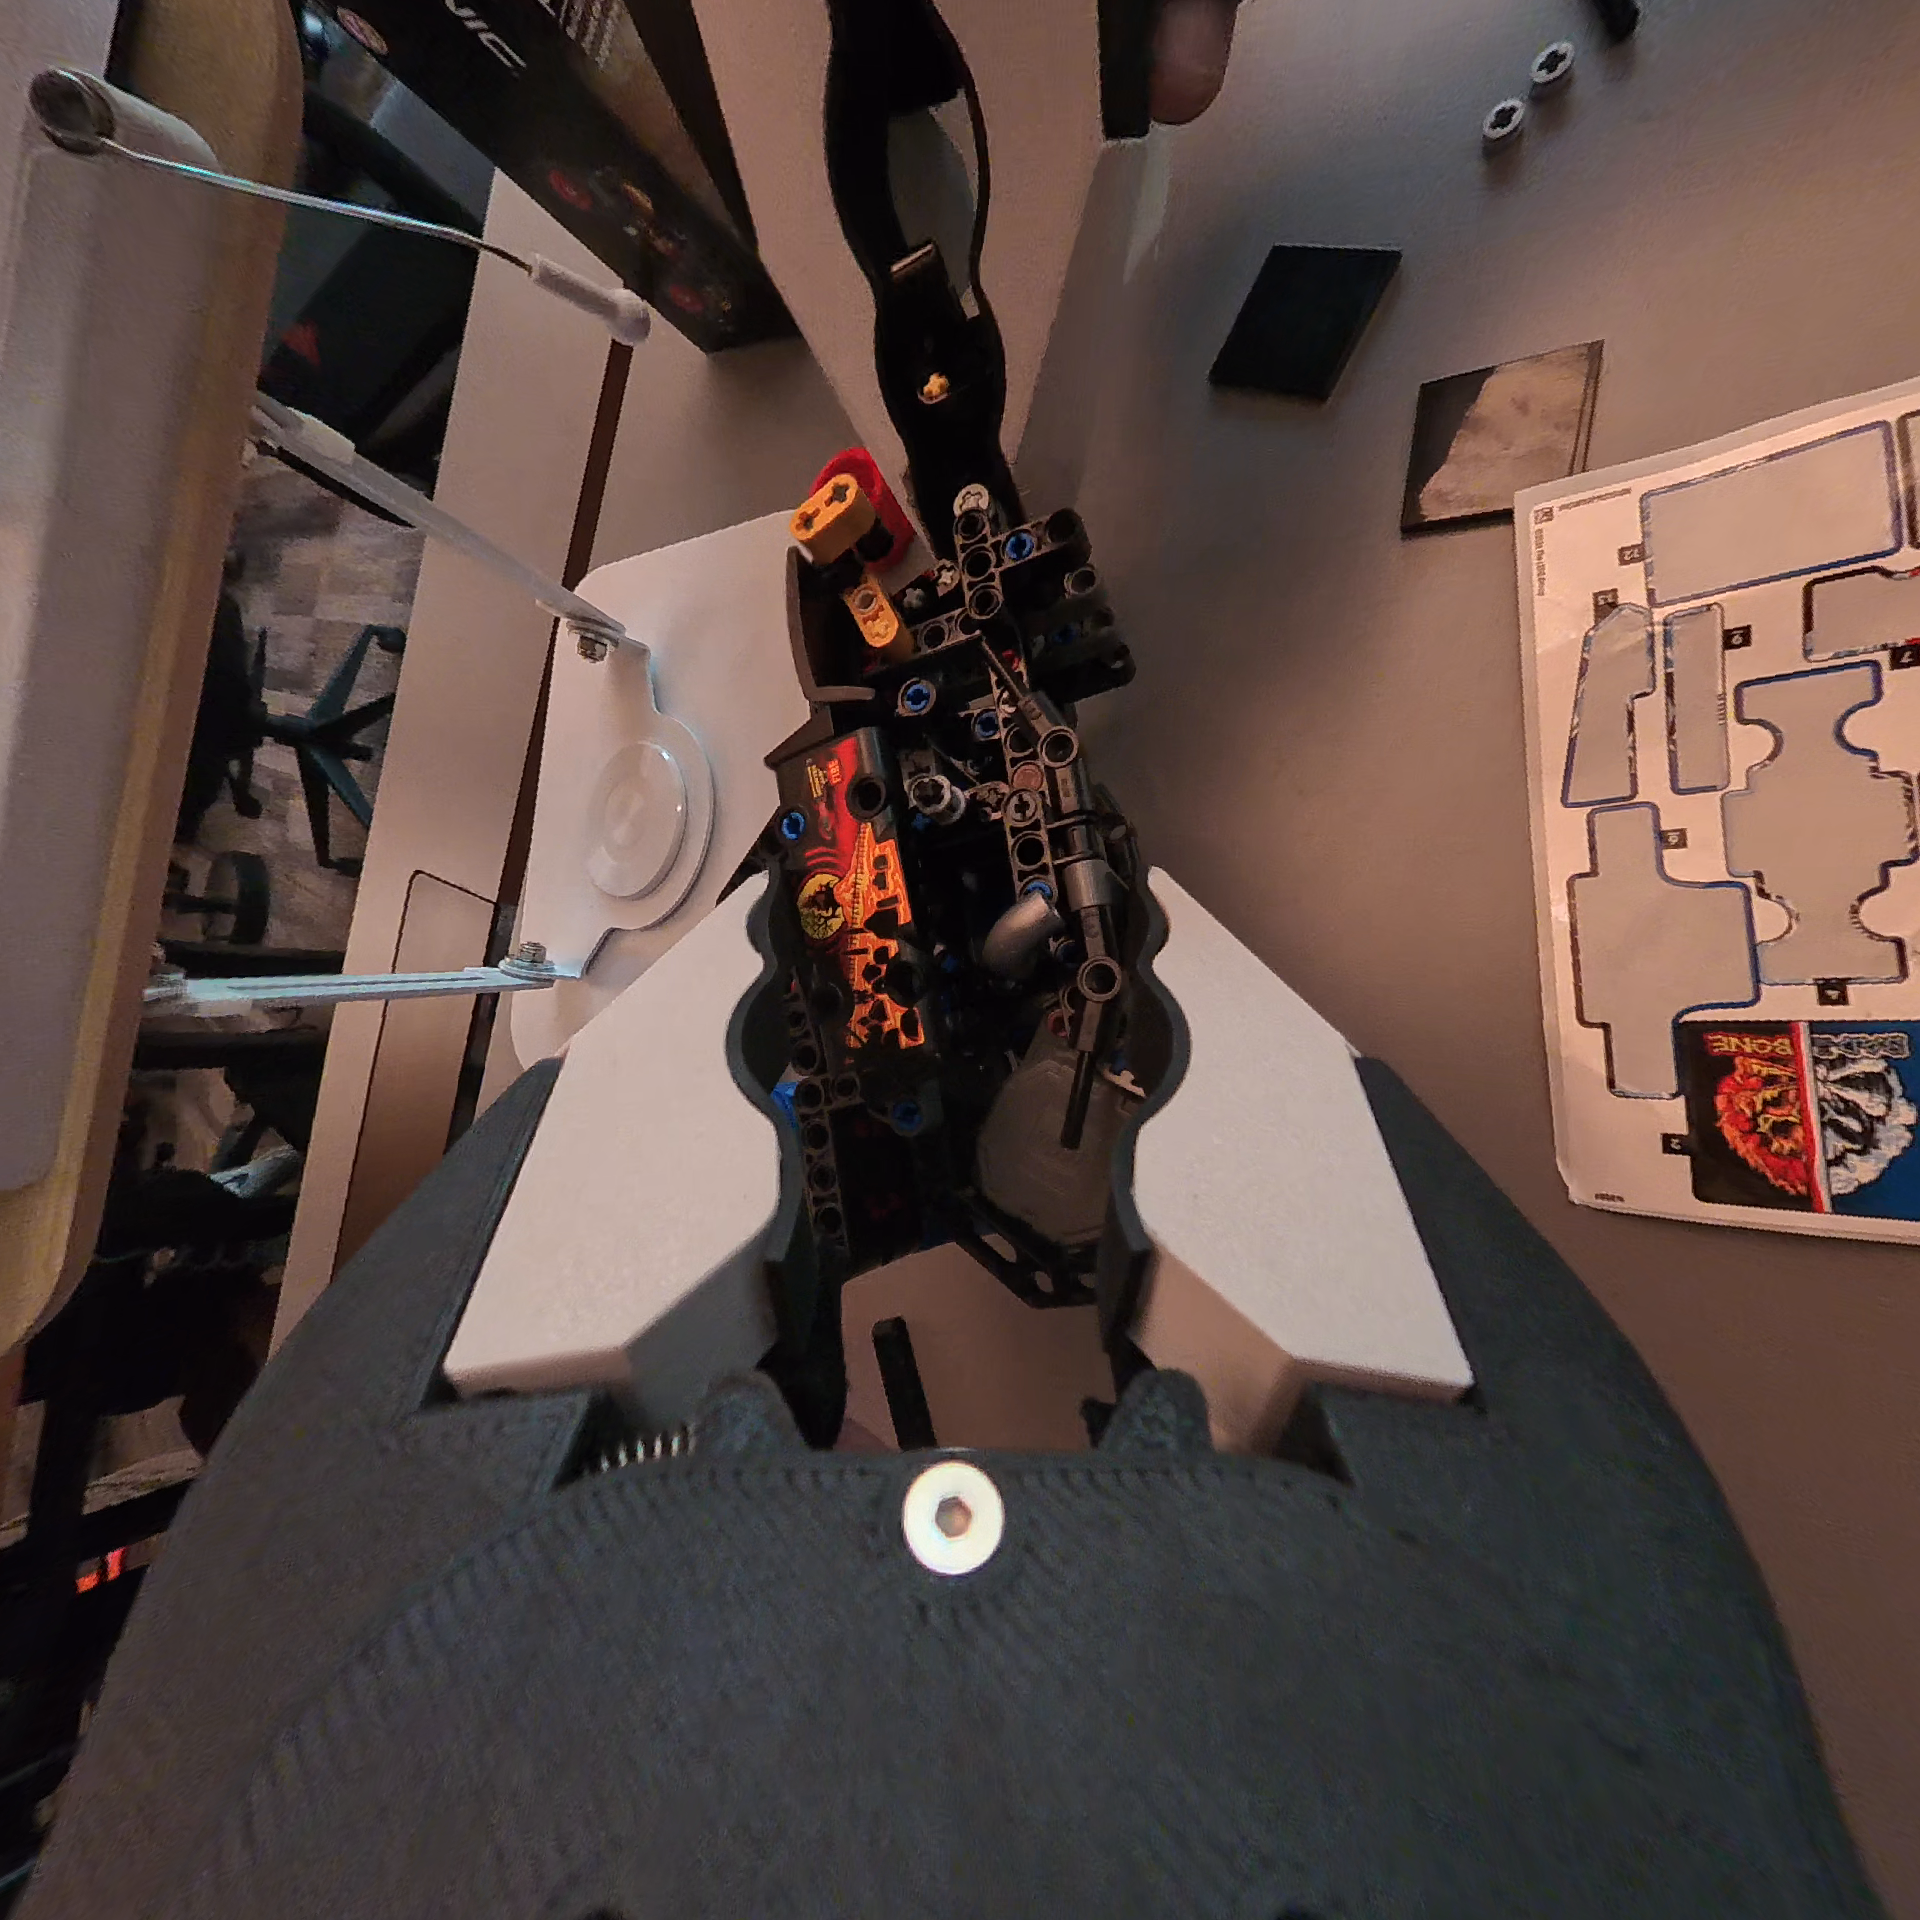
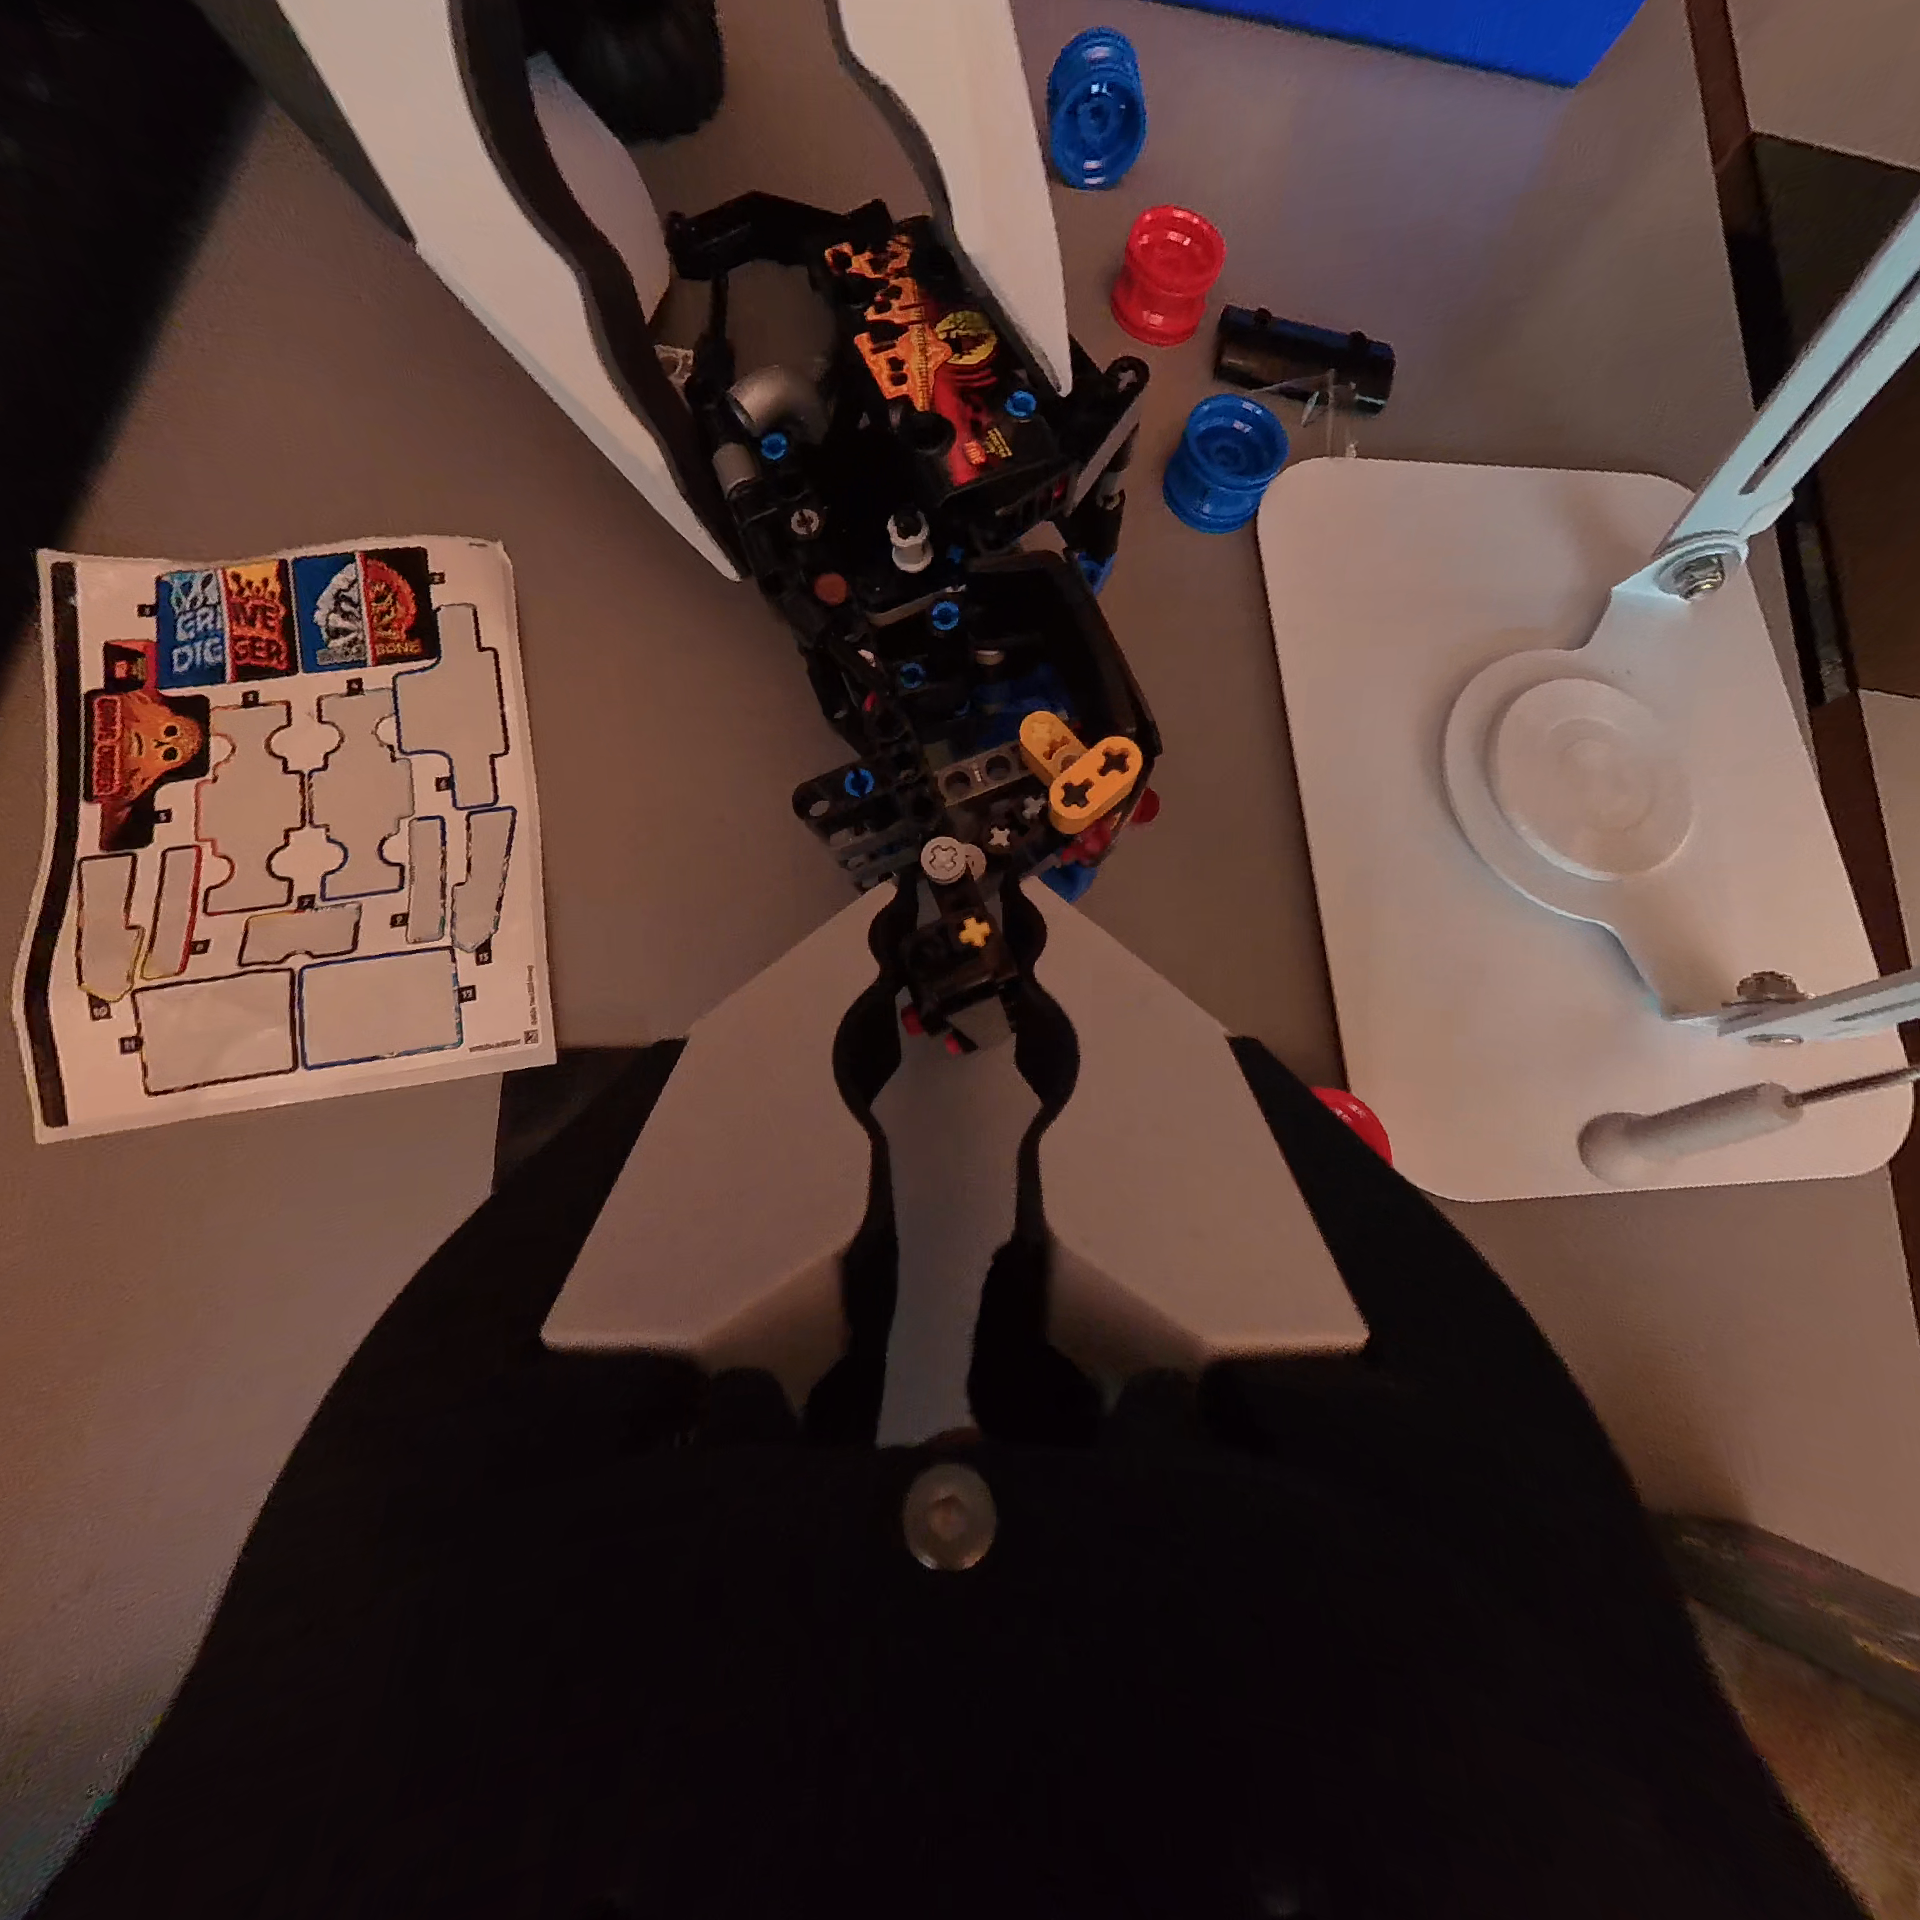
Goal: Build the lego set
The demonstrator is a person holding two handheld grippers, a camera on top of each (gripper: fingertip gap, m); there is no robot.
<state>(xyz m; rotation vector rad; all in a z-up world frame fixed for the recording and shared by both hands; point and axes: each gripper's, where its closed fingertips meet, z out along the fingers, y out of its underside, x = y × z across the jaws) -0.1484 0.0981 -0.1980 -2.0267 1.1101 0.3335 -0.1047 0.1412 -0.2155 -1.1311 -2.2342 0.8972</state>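
Observation:
The lego model [image 1: 862,914] is a black Technic chassis with an orange and red stickered panel, blue pins and a yellow connector [image 1: 831,514]. My left gripper [image 1: 951,935] is shut on its body and holds it over the grey table. In the right wrist view the model [image 2: 935,436] stretches away from me, with the left gripper [image 2: 883,468] clamped on its far part. My right gripper [image 2: 956,925] is shut on a small black piece with a yellow cross axle [image 2: 961,966] at the model's near end. The right gripper also shows in the left wrist view [image 1: 935,384].
A sticker sheet [image 2: 281,831] lies left of the model. Two blue wheel hubs [image 2: 1226,462], a red hub [image 2: 1169,275] and a black part [image 2: 1304,358] lie to the right, by a white stand base [image 2: 1558,831]. Two dark tiles [image 1: 1304,317] and the set's box [image 1: 582,156] lie beyond. The gap from one gripper's tips to the other's is roughly 7 cm.

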